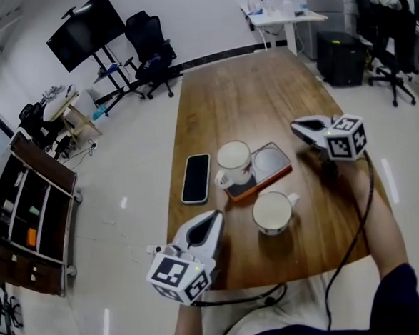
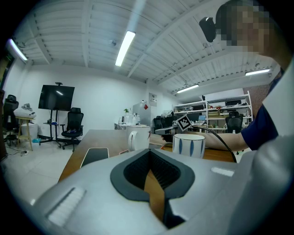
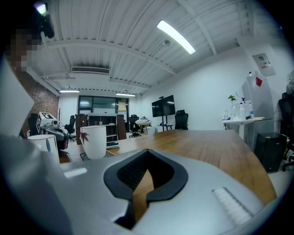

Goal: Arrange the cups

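Two white cups stand on the wooden table (image 1: 261,88). The plain cup (image 1: 234,161) sits on the near end of a flat grey pad with an orange rim (image 1: 270,162). The blue-striped cup (image 1: 272,212) stands on bare wood just in front of it, handle to the right. My left gripper (image 1: 214,216) lies near the front edge, left of the striped cup, shut and empty. My right gripper (image 1: 296,127) hovers right of the pad, shut with nothing held. The left gripper view shows the plain cup (image 2: 139,140) and the striped cup (image 2: 188,144) beyond the left gripper (image 2: 149,151). The right gripper view shows the plain cup (image 3: 94,141) left of the right gripper (image 3: 147,151).
A black phone (image 1: 196,178) lies face up left of the plain cup, near the table's left edge. On the floor to the left stands a dark shelf unit (image 1: 26,212). Office chairs (image 1: 152,56) and a screen on a stand (image 1: 85,29) are beyond the table.
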